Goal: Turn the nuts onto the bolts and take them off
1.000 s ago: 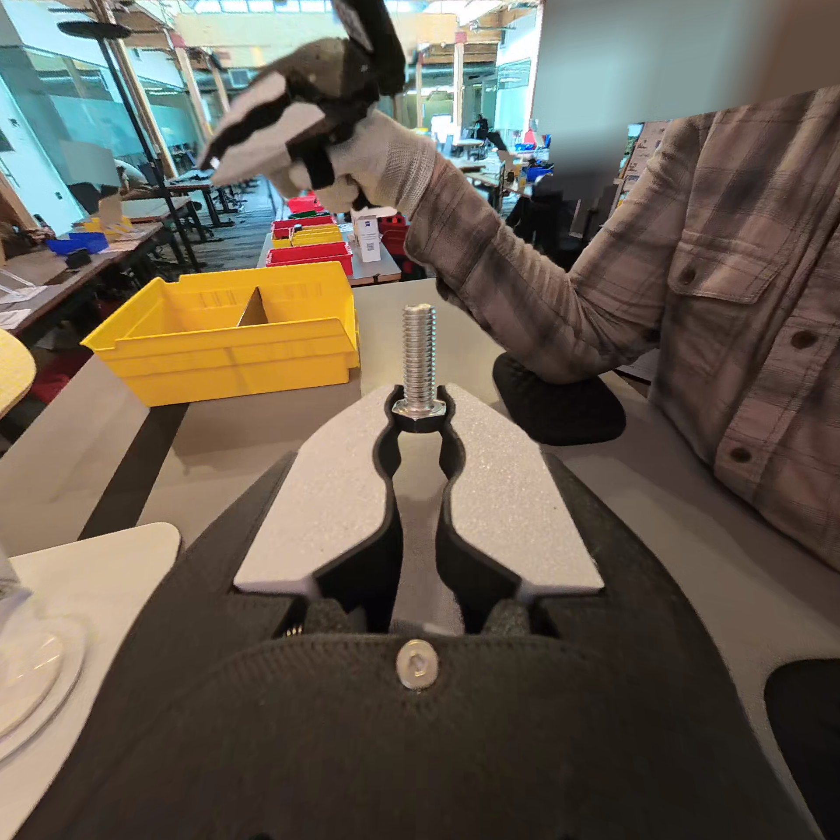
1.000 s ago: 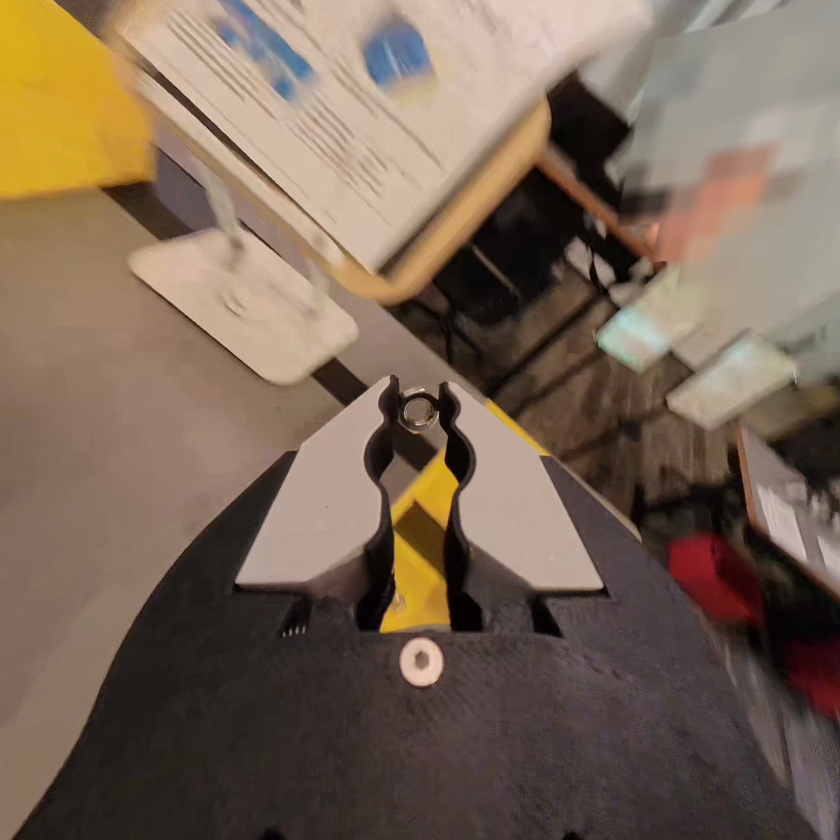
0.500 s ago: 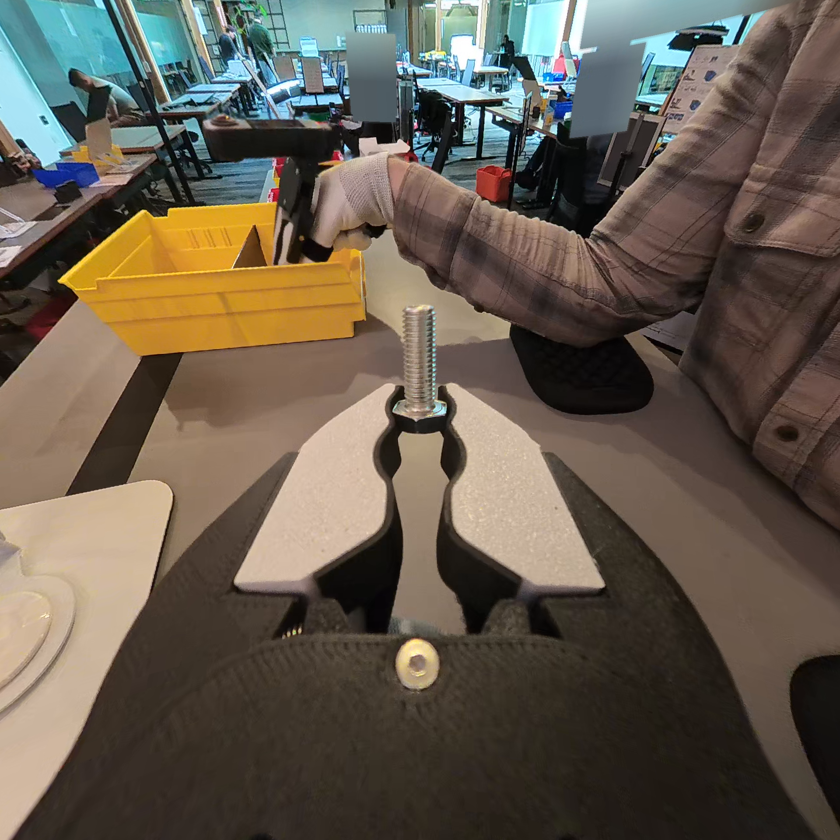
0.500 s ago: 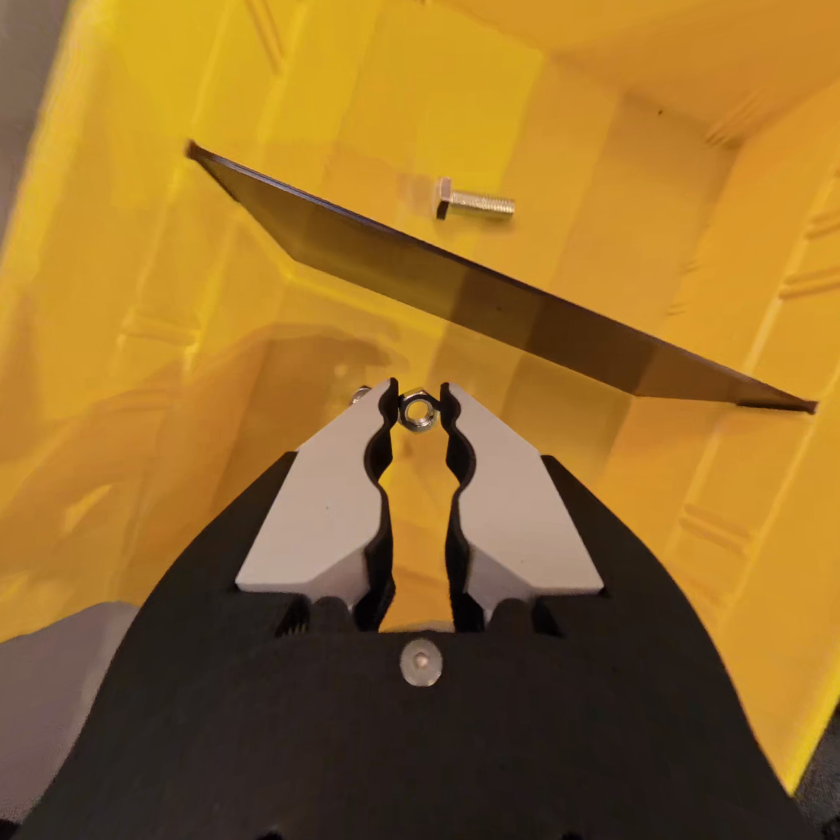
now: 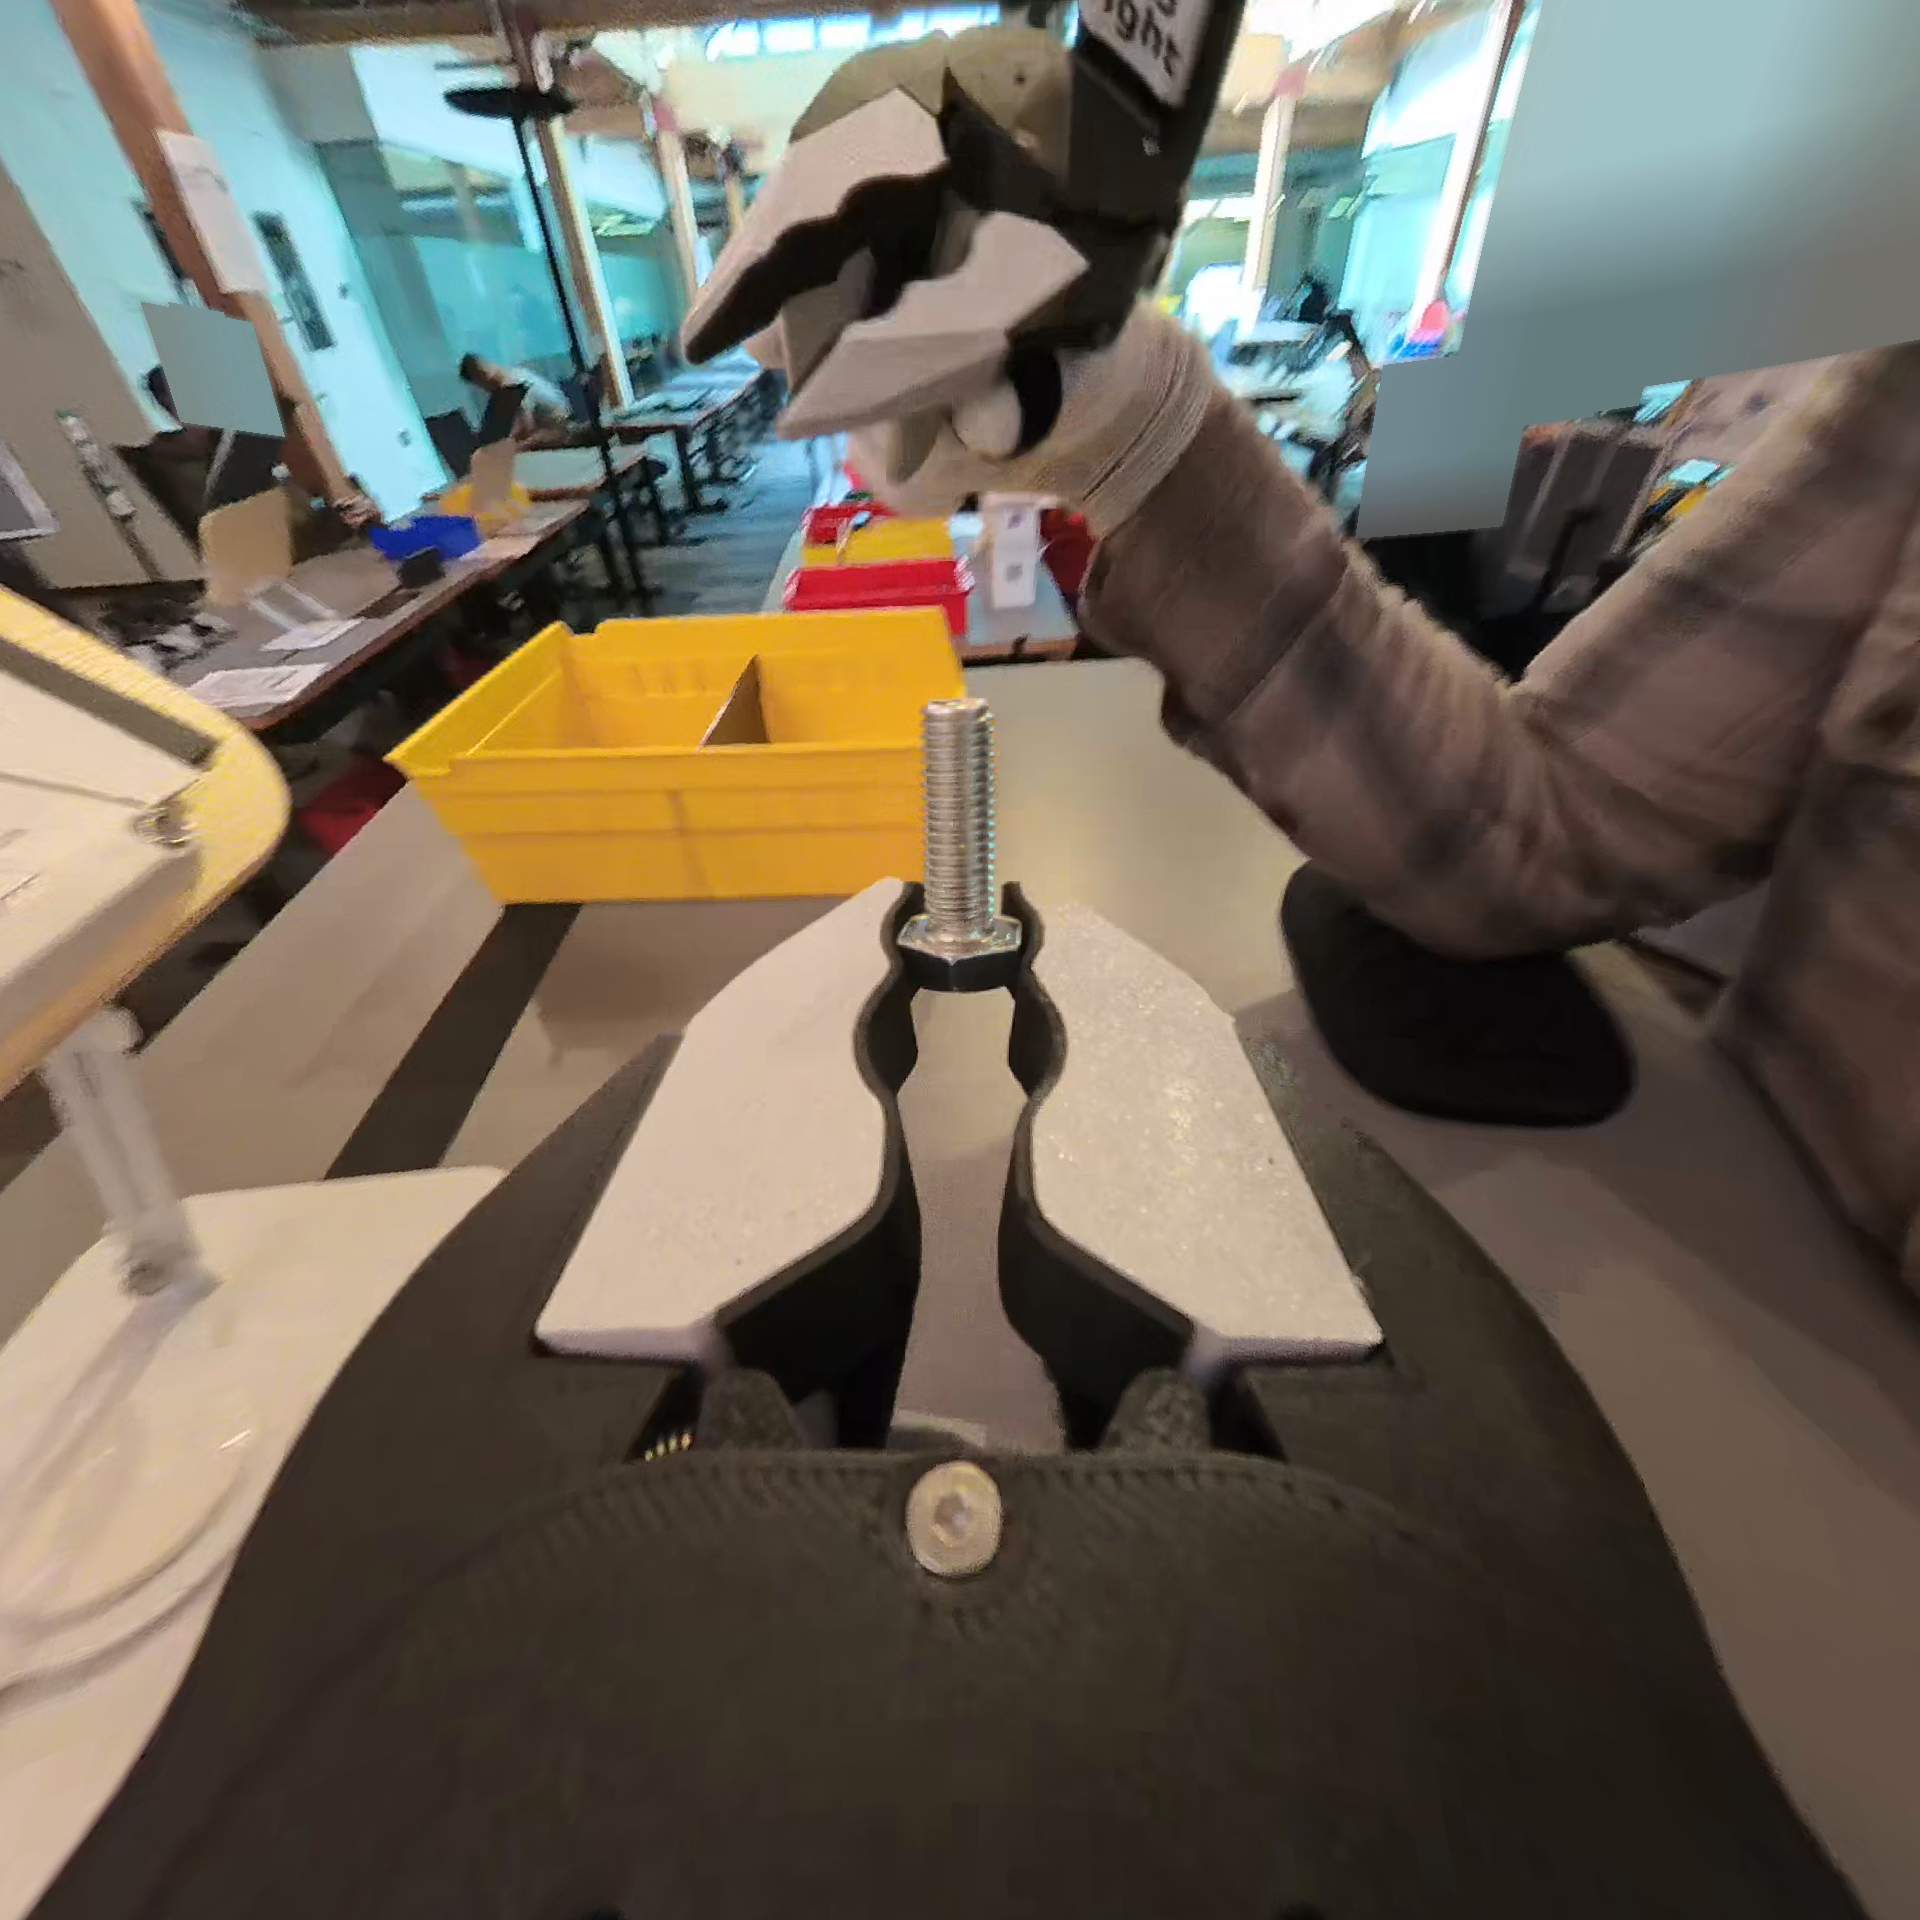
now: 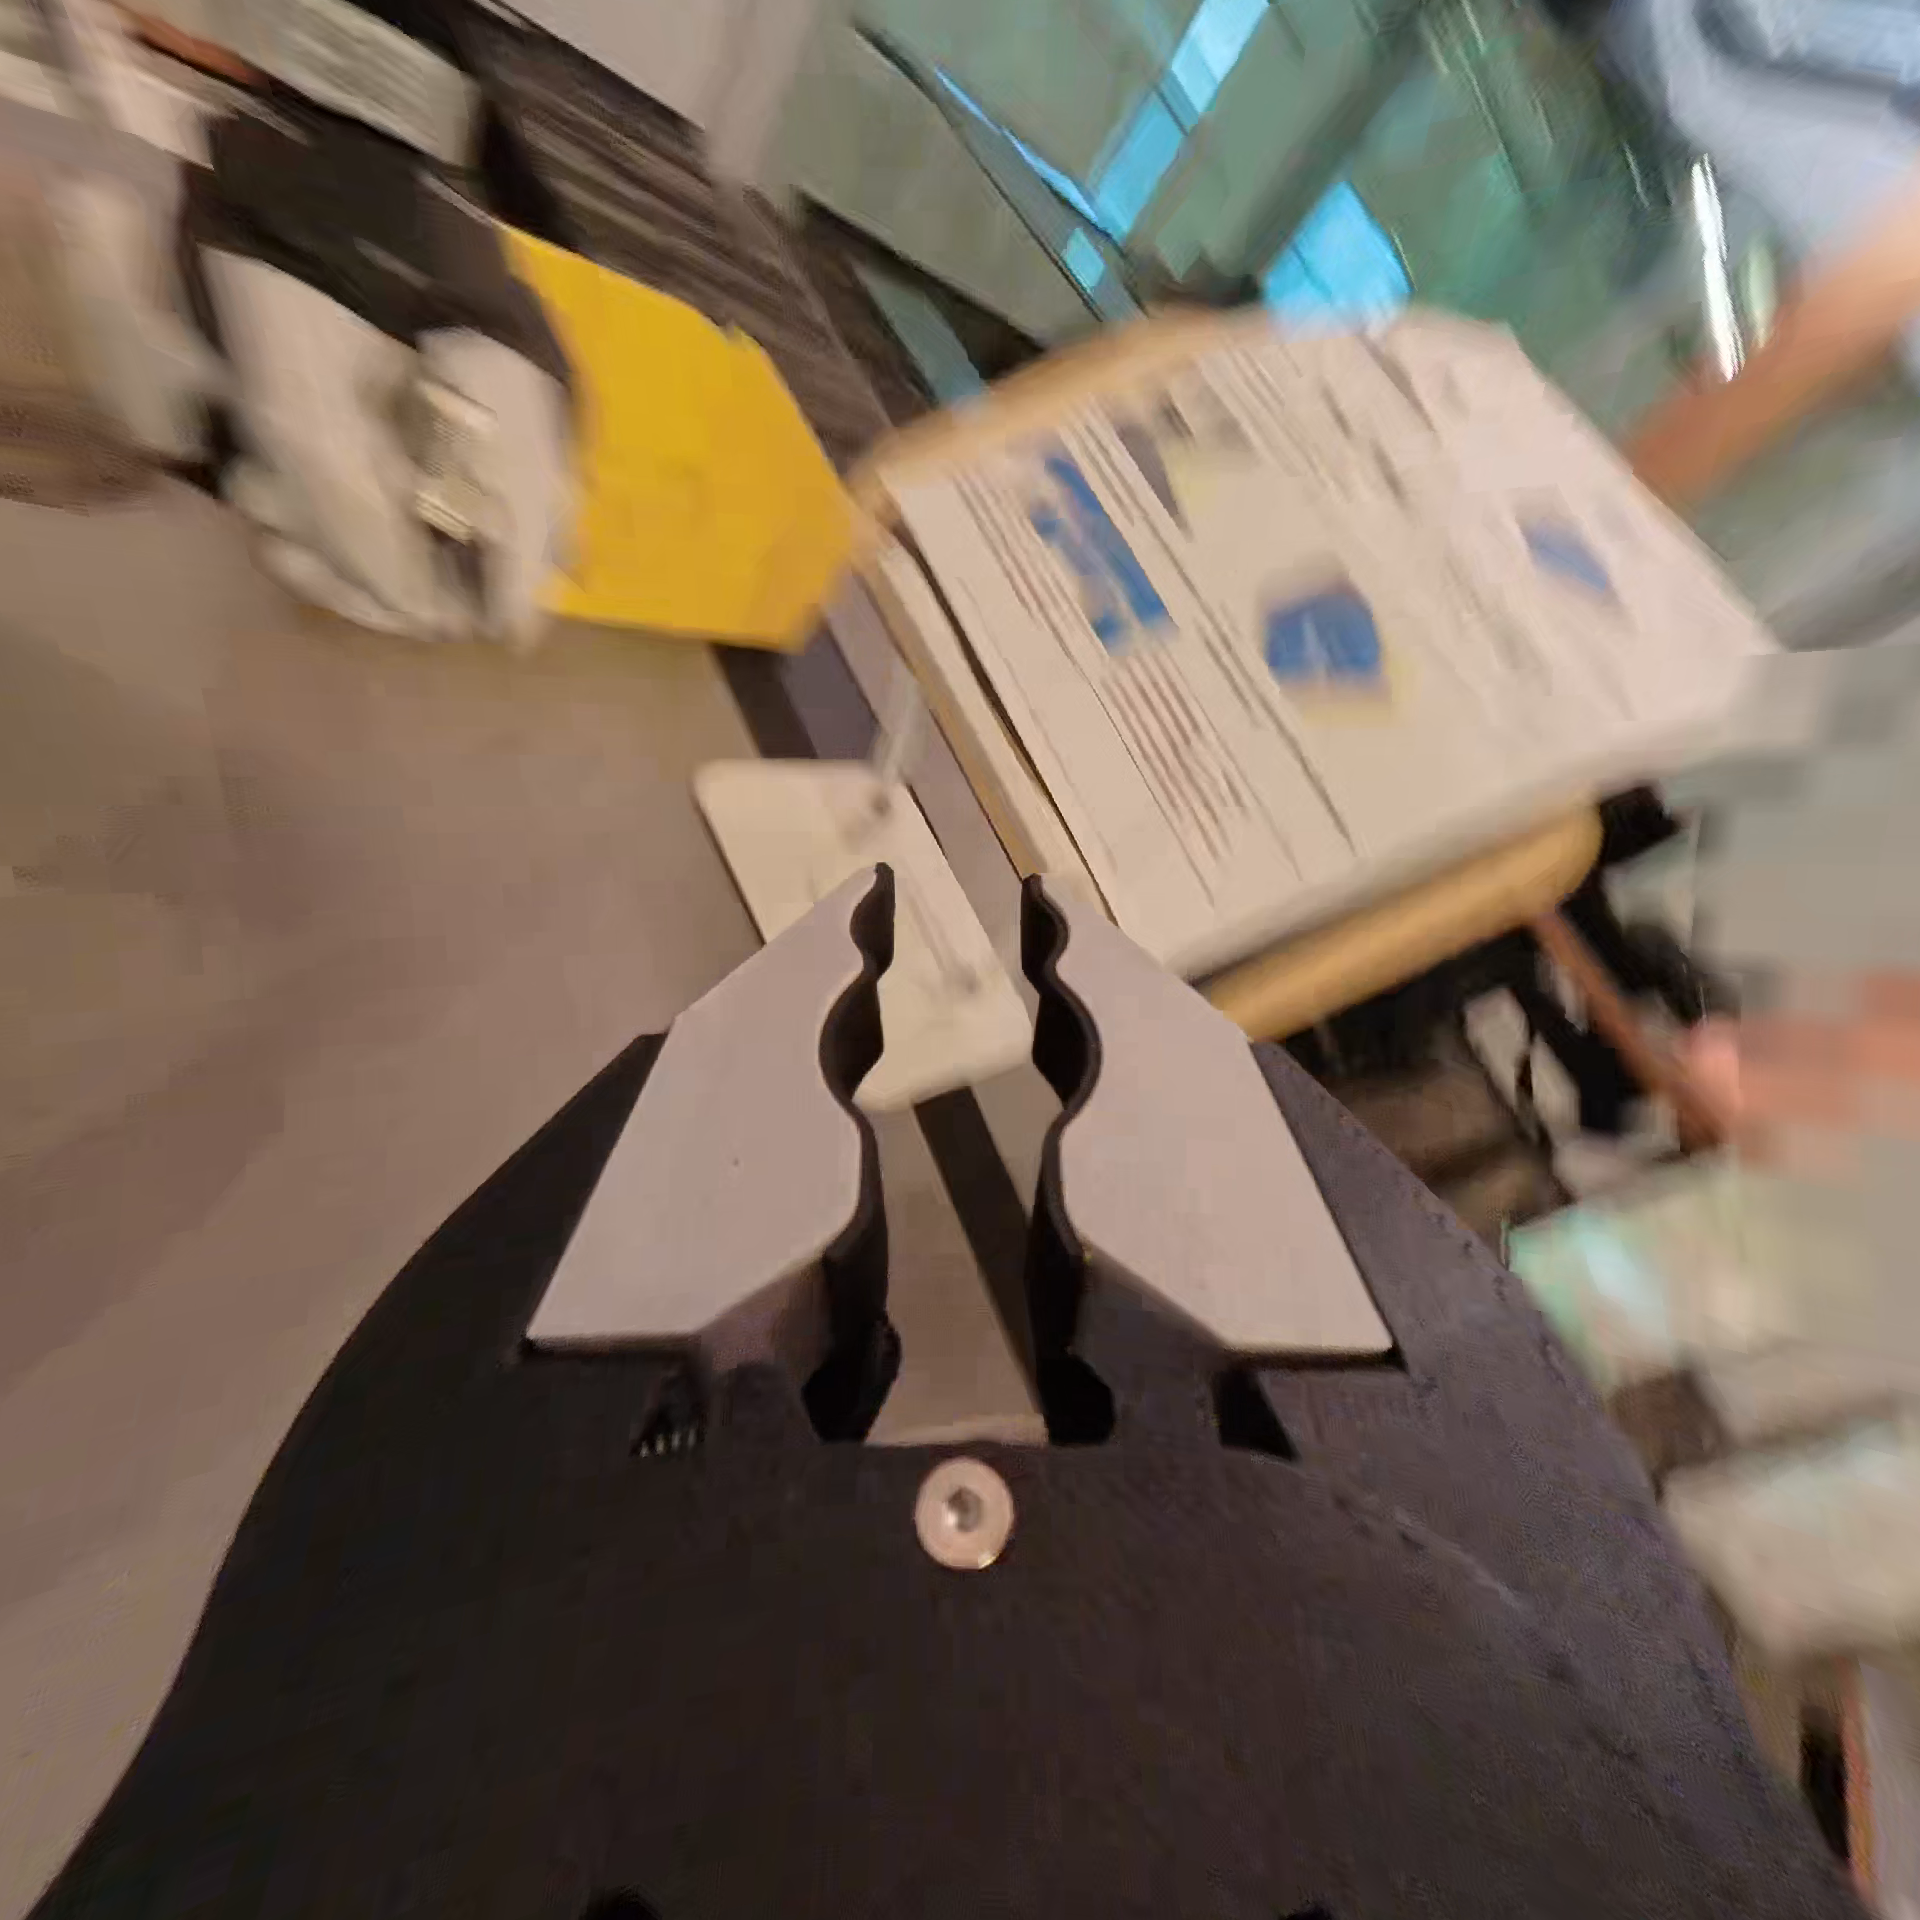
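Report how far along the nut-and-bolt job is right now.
Done: the bolt carries no nut on its bare thread, and the right tool is open and empty. In hand: the left tool clamps the bolt's head, upright. Left: putting the bolt into the yellow bin.

A grey table [image 5: 1122, 790] fills the foreground, a dark strip [image 5: 457, 1039] running across its top, and beyond it lies a long open workroom — rows of desks [image 5: 488, 540] along the left, glass partitions [image 5: 436, 249] behind them. A black pole lamp [image 5: 561, 260] stands in the aisle, wooden posts [image 5: 156, 156] rise toward the ceiling, and daylight comes in bright from the far end. A farther table [image 5: 997, 623] carries red bins [image 5: 883, 587] — details past that are too blurred to tell.
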A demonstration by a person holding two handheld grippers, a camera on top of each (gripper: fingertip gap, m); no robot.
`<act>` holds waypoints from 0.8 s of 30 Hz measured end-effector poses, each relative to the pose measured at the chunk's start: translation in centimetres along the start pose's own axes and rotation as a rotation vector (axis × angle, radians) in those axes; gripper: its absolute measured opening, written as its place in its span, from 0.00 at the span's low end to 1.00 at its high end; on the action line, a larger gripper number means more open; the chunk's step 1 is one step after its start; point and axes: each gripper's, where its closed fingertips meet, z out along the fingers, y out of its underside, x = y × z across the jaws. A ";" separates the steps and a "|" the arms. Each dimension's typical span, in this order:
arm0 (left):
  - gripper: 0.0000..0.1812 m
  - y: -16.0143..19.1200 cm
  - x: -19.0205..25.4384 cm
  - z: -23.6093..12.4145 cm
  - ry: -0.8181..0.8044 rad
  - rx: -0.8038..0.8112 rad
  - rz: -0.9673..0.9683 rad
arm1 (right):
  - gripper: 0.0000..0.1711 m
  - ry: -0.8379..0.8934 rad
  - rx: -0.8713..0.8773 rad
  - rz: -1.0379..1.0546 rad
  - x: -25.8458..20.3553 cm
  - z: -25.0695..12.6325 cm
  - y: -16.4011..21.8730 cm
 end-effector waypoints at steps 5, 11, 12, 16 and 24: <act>0.08 -0.7 1.7 0.1 0.121 0.075 -0.040 | 0.18 -0.266 0.158 -0.107 -7.8 5.2 -6.8; 0.08 -2.0 2.6 -0.5 0.151 0.144 0.006 | 0.13 -0.550 0.373 0.090 -12.0 7.2 -9.8; 0.08 -2.1 2.6 -0.6 0.153 0.151 0.006 | 0.10 -0.566 0.390 0.108 -12.3 7.6 -9.9; 0.08 -2.6 2.9 -1.0 0.171 0.177 0.016 | 0.05 -0.642 0.457 0.178 -12.8 7.7 -10.5; 0.35 -4.7 1.4 -2.3 0.047 0.198 -0.010 | 0.04 -0.349 0.526 0.292 -4.6 5.6 -9.2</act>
